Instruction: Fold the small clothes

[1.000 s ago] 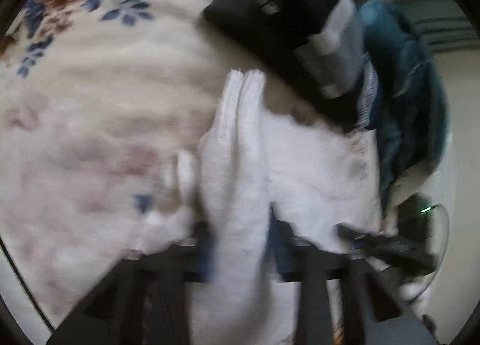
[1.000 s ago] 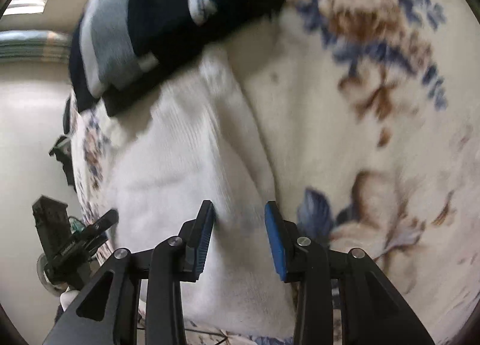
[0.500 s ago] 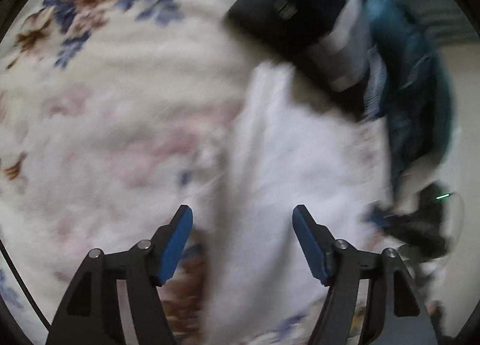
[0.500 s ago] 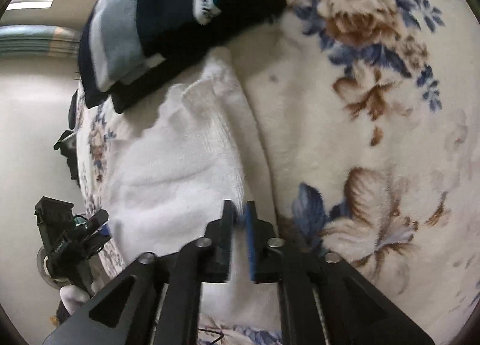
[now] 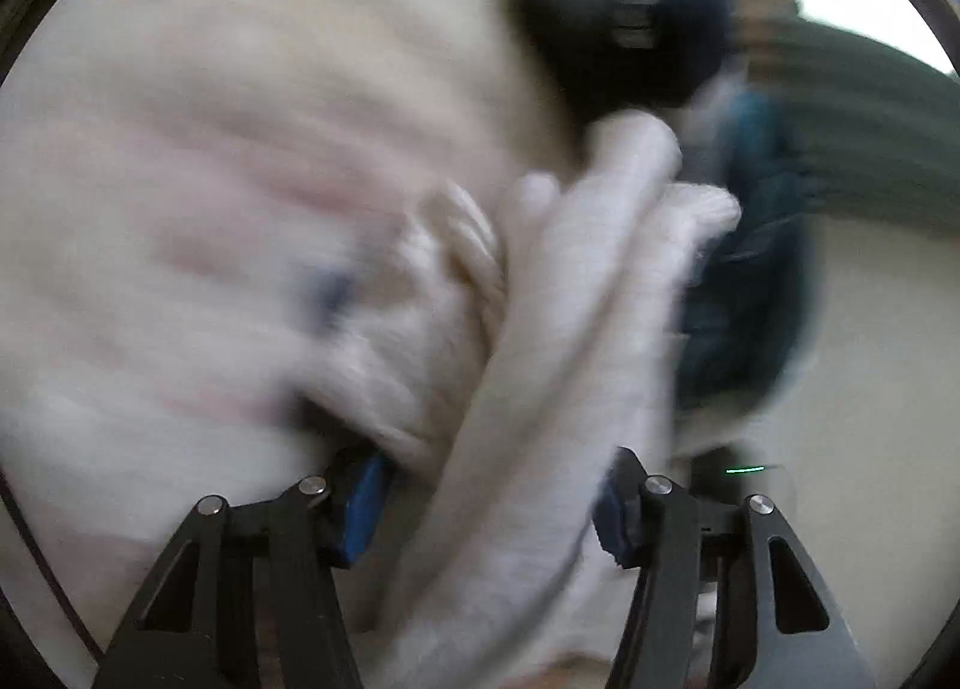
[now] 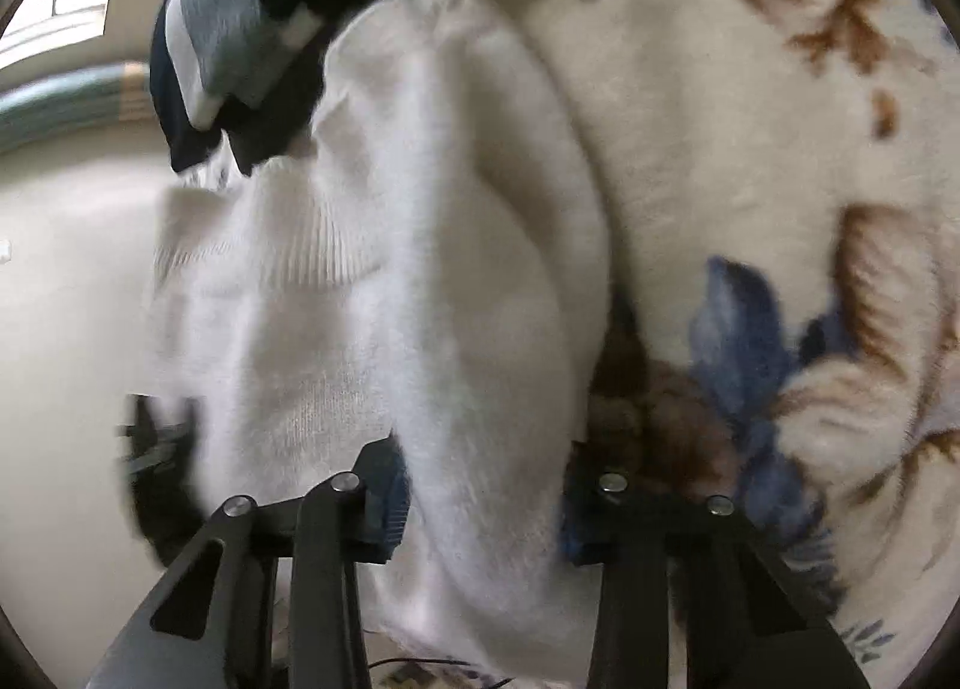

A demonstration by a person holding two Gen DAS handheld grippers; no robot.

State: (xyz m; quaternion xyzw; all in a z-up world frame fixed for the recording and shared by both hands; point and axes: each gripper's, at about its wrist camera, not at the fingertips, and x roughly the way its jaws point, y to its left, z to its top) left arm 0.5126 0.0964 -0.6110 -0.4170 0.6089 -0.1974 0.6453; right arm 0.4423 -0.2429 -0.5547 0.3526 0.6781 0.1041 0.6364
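Note:
A white knitted garment (image 6: 372, 293) lies bunched on a cream floral blanket (image 6: 750, 119). In the right wrist view my right gripper (image 6: 483, 500) has its jaws wide apart, with a thick fold of the garment lying between them. In the blurred left wrist view the same white garment (image 5: 576, 329) runs up between the spread blue pads of my left gripper (image 5: 489, 503). Neither gripper pinches the cloth.
A pile of dark folded clothes, navy with grey and white stripes (image 6: 240, 17), lies just past the garment; it shows in the left wrist view (image 5: 624, 47) with a blue garment (image 5: 750, 245) beside it. Beyond the bed edge is pale floor (image 6: 60, 329) with a dark device (image 6: 156, 449).
My right gripper, shut half a second ago, has opened wide around the garment fold. My left gripper stays open and has swung, so the white cloth now lies between its pads.

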